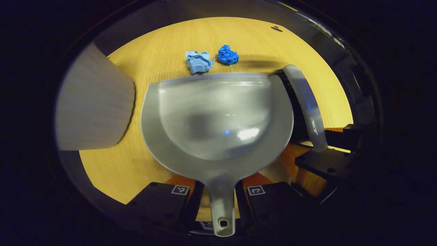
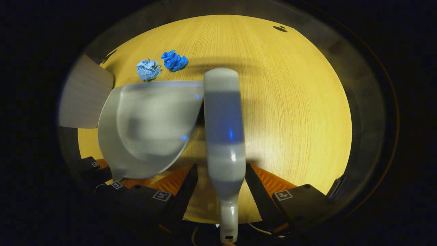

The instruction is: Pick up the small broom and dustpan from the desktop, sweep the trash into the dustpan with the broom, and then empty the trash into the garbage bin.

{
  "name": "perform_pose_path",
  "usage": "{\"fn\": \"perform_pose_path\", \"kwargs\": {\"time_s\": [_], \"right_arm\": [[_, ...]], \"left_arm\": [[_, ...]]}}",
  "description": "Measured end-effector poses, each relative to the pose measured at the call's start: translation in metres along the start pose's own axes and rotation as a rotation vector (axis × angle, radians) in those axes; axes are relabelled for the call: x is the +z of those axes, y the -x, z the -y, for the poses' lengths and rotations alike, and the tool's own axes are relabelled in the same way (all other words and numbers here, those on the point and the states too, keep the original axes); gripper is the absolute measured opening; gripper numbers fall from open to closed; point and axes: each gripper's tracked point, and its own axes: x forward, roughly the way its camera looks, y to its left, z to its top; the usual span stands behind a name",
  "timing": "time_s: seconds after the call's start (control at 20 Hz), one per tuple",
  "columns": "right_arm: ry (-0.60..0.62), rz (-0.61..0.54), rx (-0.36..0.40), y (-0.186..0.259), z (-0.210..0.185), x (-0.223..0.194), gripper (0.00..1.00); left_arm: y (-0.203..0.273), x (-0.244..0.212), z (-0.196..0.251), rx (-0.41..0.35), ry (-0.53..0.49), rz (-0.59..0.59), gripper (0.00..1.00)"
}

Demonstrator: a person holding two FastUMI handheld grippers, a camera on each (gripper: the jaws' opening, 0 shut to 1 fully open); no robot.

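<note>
The wooden desktop point(image 1: 153, 160) carries everything. In the left gripper view, the grey dustpan point(image 1: 218, 119) points its long axis toward 12 o'clock, its handle clamped between the left gripper point(image 1: 218, 201) fingers. Two paper wads, pale blue point(image 1: 198, 62) and dark blue point(image 1: 227, 55), lie just past its lip at 12. The right gripper point(image 2: 222, 191) pinches the broom point(image 2: 223, 130) handle, beside the pan at 3 o'clock and equally near the trash.

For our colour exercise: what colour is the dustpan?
Light grey dustpan, clearest in the left gripper view.

Warm light on wooden desktop point(image 2: 290, 102); dark surroundings
</note>
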Motion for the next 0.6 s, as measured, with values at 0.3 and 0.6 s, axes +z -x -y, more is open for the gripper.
{"fn": "perform_pose_path", "kwargs": {"time_s": [0.3,0.6], "right_arm": [[0.044,-0.034,0.018,0.0,0.001,-0.004,0.4],[0.125,-0.067,0.104,0.0,0.003,-0.013,0.34]], "left_arm": [[-0.006,0.003,-0.004,-0.022,-0.06,-0.003,0.3],[-0.004,0.001,-0.007,-0.015,-0.094,-0.003,0.27]]}}
